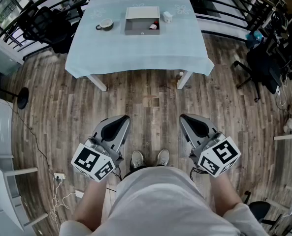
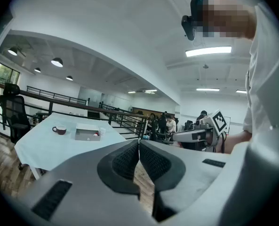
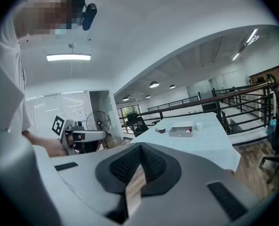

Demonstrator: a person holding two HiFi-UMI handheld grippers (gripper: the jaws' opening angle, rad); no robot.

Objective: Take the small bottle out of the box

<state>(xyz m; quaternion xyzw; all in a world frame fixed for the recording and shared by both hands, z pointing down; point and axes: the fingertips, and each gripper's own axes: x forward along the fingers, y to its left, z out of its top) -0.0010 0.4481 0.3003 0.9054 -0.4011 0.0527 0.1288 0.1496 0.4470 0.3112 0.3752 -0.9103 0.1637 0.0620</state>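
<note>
While the person stands well back from the bench (image 1: 136, 53), the left tool (image 1: 123, 119) and right tool (image 1: 186, 118) hang at 7 and 5 o'clock, each with jaws together, gripping nothing. At 12 o'clock sits the box (image 1: 142, 26), the bottle (image 1: 154, 25) inside its 3 o'clock end.

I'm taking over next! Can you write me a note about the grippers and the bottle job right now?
Left gripper: shut, empty.
Right gripper: shut, empty.
Both hang over the floor, short of the table.
The box sits open on the table, with the small bottle inside near its right end and a cup to its left.
Done: nothing.
To do: step up and lift the bottle out.
</note>
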